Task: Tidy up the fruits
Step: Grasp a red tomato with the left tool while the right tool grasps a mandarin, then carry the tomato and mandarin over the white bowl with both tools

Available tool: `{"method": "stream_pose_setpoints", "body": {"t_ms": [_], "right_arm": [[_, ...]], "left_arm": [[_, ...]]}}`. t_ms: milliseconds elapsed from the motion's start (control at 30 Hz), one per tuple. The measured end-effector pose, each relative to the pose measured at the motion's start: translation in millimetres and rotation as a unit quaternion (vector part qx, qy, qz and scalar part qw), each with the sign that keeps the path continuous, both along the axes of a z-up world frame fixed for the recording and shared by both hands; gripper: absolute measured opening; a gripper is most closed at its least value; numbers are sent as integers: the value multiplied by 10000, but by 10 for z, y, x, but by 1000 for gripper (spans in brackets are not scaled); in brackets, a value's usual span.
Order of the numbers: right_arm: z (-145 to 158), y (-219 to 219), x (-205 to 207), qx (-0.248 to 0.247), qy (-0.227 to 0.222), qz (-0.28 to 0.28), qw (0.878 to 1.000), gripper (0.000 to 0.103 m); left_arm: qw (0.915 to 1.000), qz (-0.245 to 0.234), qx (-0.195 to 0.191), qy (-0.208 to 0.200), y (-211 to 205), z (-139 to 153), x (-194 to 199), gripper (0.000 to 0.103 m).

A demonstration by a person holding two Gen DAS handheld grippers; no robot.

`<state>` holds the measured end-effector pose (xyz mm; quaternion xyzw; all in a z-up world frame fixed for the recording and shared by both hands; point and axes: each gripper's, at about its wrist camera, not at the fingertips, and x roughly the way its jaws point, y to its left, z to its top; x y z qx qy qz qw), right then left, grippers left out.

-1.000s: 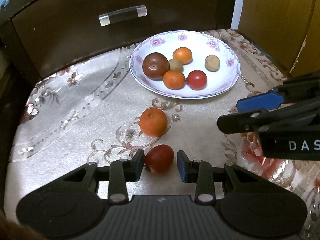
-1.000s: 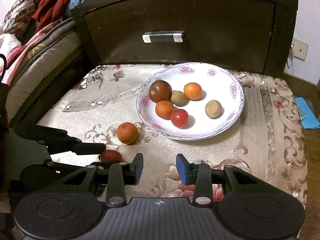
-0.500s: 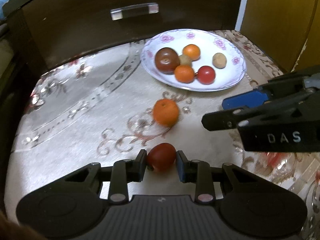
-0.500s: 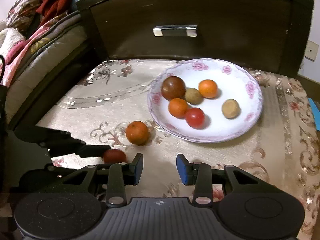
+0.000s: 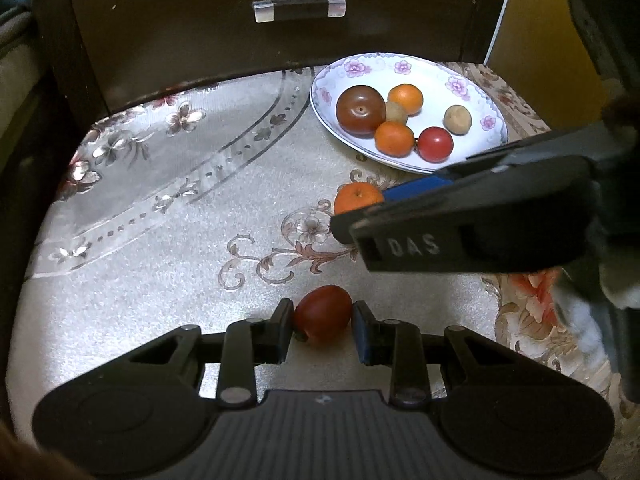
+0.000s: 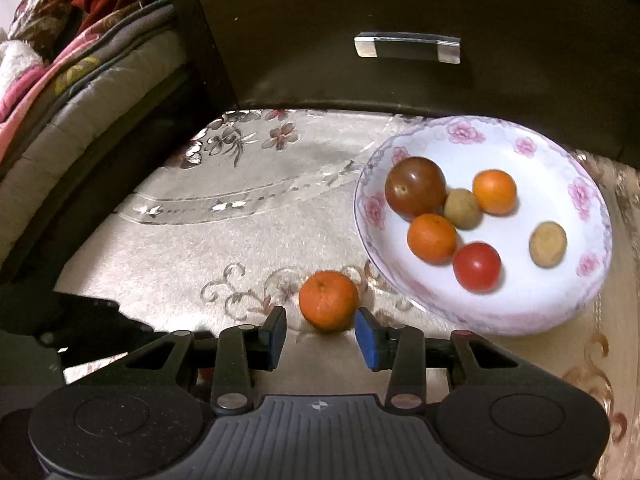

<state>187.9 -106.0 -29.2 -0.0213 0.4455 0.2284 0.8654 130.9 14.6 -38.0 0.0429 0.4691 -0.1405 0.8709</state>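
The left gripper (image 5: 323,319) has its fingers clamped on a dark red oval tomato (image 5: 323,317) on the cream embroidered tablecloth (image 5: 160,248). The right gripper (image 6: 321,330), lettered "DAS", holds its fingers apart around a loose orange mandarin (image 6: 329,305) just beside the white floral-rimmed plate (image 6: 552,312) of fruit.

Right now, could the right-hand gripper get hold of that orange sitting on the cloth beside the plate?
Probably yes. The right gripper is open, with the orange just ahead between its fingertips and nothing between them. The plate lies off to the side.
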Motion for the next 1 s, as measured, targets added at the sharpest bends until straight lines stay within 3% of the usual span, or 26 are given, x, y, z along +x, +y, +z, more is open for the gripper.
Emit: {"method": "stream_pose_setpoints", "body": {"t_ms": [167,367,1000], "right_arm": [[-26,61,75,-101,-14,-36,9999,35],[-45,72,45,-237,-56,44,9997,27],[20,-560,-571,-583,193,-27,9981,28]], "left_arm": [[10000,-28,49,-1,-22,-24,-2,40],[10000,9,1,-33,-1,-14,9,39],[9986,-525,10,-11,-325,-21,-147,39]]}}
